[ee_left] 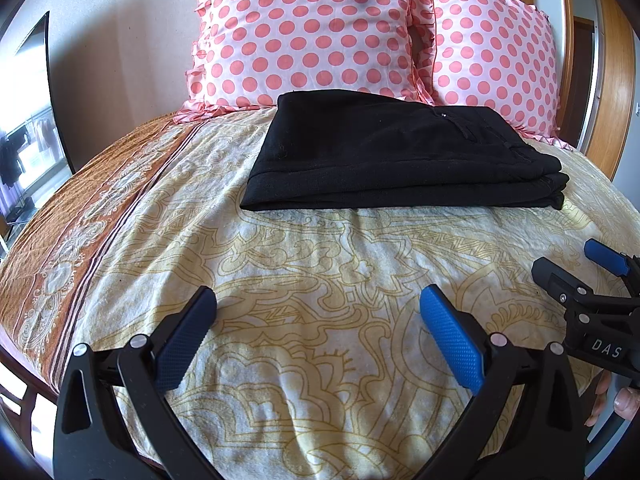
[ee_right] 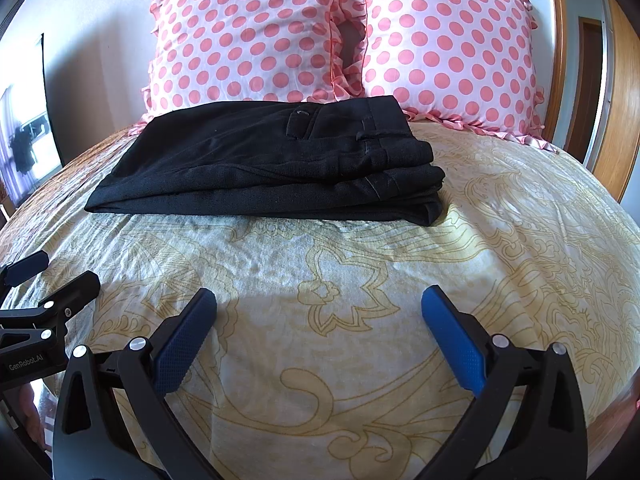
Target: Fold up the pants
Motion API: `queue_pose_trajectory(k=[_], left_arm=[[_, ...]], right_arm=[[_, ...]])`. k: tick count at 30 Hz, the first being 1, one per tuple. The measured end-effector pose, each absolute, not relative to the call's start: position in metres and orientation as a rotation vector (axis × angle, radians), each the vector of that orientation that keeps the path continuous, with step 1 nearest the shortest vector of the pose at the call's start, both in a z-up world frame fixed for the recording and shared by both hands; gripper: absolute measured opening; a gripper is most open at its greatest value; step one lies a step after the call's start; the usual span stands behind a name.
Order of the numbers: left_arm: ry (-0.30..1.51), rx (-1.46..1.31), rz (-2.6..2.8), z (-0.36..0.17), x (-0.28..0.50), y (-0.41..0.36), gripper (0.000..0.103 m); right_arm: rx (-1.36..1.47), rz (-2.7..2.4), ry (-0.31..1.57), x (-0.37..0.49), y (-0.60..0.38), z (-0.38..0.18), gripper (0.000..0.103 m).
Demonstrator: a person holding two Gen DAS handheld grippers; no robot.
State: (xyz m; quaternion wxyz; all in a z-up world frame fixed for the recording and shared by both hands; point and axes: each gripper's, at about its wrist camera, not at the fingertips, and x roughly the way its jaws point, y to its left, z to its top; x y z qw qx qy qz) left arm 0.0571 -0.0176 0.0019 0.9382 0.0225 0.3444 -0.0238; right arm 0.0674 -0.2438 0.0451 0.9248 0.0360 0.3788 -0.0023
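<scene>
The black pants (ee_right: 268, 160) lie on the bed (ee_right: 520, 240), up near the two pink spotty pillows (ee_left: 304, 32). They are folded into a neat flat pile, with layers stacked one on top of the other. The belt part sits on the right side of the pile, so the legs are tucked under it. The pile looks tidy, so I think the folding is done, or nearly done.

The left gripper (ee_left: 318, 312) is wide open and holds nothing. The right gripper (ee_right: 319, 312) is wide open too, and it is also bare. Both hang over the yellow bedspread (ee_left: 320, 260), well apart from the pants. They sit side by side, close to each other. I think they are back here so they do not bump the pile and mess it up.

The far edge of the pile is hard to see, so it may touch the pillows.
</scene>
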Motion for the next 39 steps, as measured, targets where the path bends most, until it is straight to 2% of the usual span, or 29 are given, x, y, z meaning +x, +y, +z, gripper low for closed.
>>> queue_pose_trajectory(k=[39], left_arm=[[0.683, 0.045, -0.063, 0.0011, 0.0566, -0.0163, 0.101]], right_arm=[[0.074, -0.006, 0.773, 0.0664, -0.2433, 0.0444, 0.102]])
